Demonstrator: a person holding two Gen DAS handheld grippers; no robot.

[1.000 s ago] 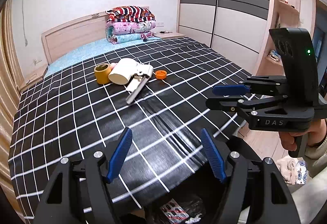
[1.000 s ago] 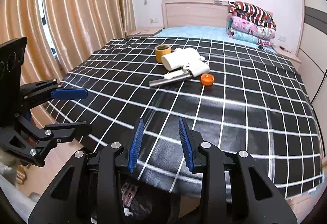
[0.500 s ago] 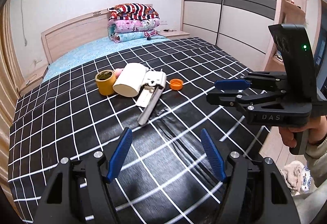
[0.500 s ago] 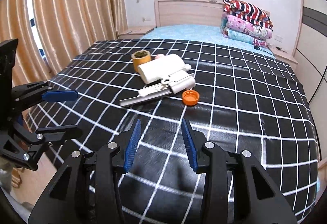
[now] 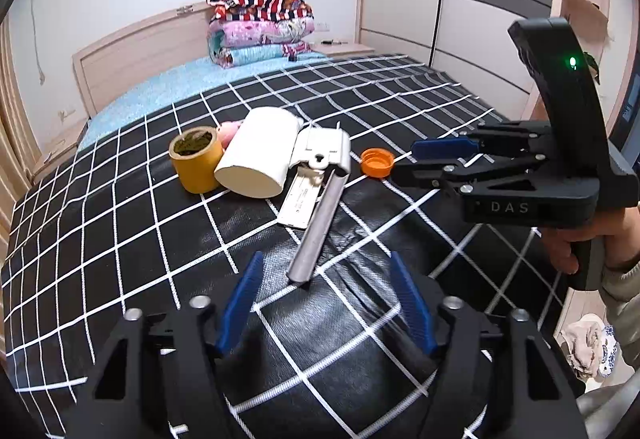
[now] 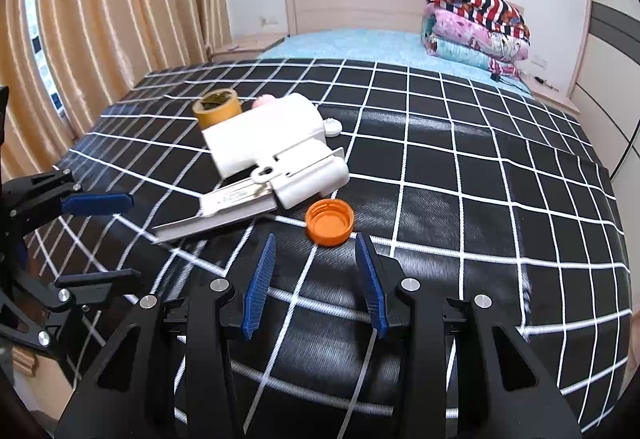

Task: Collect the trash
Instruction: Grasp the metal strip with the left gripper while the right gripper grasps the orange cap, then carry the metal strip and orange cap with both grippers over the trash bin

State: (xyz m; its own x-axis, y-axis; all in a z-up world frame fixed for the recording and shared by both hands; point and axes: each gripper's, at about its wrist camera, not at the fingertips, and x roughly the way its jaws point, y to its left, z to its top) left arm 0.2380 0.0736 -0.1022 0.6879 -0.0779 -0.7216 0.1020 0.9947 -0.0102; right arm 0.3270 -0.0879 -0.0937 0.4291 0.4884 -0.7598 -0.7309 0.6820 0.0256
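Just ahead of the empty, parted right tool (image 6: 316, 275) lies the orange cap (image 6: 329, 222), untouched.

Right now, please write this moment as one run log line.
left gripper: closing, empty, near metal bar | right gripper: open, empty, near orange cap | trash on bed: untouched

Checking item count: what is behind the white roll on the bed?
Behind the white roll, a pink object peeks out beside the yellow tape roll. Most of it is covered, so its identity cannot be told.
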